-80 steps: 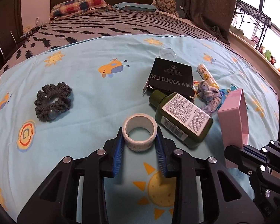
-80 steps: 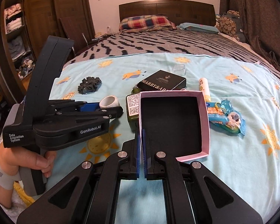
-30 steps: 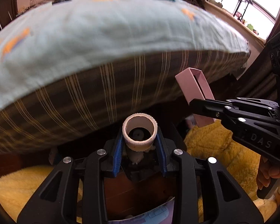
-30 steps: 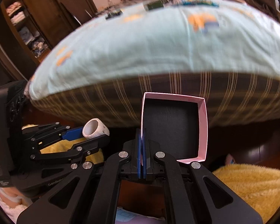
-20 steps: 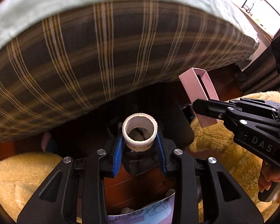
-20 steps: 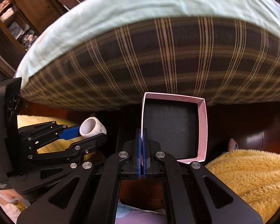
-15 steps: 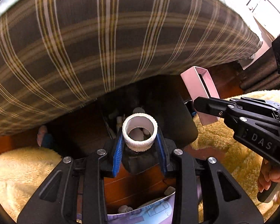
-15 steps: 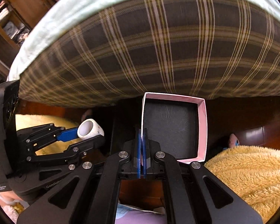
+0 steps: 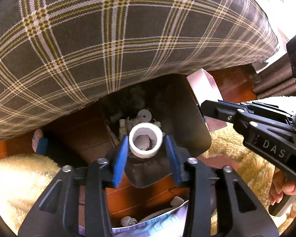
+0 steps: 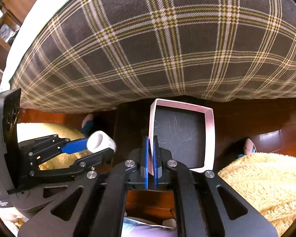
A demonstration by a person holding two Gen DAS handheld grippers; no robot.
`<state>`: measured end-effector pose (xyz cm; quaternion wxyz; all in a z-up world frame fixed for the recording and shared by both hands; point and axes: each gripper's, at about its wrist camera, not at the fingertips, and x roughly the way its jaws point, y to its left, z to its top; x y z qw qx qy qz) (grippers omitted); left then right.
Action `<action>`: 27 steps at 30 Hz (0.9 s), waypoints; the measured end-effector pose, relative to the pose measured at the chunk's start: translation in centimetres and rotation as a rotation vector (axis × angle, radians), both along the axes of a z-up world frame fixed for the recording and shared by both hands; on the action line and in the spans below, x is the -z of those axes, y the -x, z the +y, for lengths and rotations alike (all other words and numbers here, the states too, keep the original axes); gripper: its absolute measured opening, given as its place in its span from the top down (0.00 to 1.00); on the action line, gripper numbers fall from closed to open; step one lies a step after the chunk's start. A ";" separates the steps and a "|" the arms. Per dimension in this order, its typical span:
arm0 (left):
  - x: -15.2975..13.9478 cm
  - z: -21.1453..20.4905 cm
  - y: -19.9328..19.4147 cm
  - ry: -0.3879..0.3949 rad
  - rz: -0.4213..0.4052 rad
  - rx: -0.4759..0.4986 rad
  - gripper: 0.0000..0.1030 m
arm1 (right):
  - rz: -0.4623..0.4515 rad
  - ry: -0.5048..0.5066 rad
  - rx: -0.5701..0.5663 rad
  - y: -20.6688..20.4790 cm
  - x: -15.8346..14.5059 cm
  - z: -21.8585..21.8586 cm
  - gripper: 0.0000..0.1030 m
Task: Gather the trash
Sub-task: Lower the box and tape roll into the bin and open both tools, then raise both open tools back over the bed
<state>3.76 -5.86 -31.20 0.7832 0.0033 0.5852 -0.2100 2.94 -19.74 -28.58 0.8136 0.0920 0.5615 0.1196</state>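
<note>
The white tape roll (image 9: pixel 145 143) sits between the blue pads of the left claw (image 9: pixel 146 154), its open bore facing the left wrist camera, so its axis runs roughly along the fingers and downward. The jaws have just been opening: a gap shows on both sides of the roll, and the pads no longer press it. In the right wrist view the roll (image 10: pixel 101 141) looks motion-blurred beside that claw's blue pad.

Directly under the roll stands a dark bin (image 9: pixel 187 122), partly tucked beneath the plaid side of the bed (image 9: pixel 112 39). Inside it lie small pale scraps (a flat ring-shaped piece, a stubby tube, some crumpled bits).

The right claw (image 10: pixel 151 158) is clamped on one side wall of the pink box lid (image 10: pixel 209 136). The lid stands on edge with its dark hollow turned toward the camera. It hangs over the bin's right edge, and it holds nothing.
</note>
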 end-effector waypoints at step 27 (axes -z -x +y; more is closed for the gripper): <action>-8.0 1.1 0.5 -0.059 -0.182 -0.009 0.22 | -0.210 0.048 0.085 -0.7 -8.7 -2.8 0.18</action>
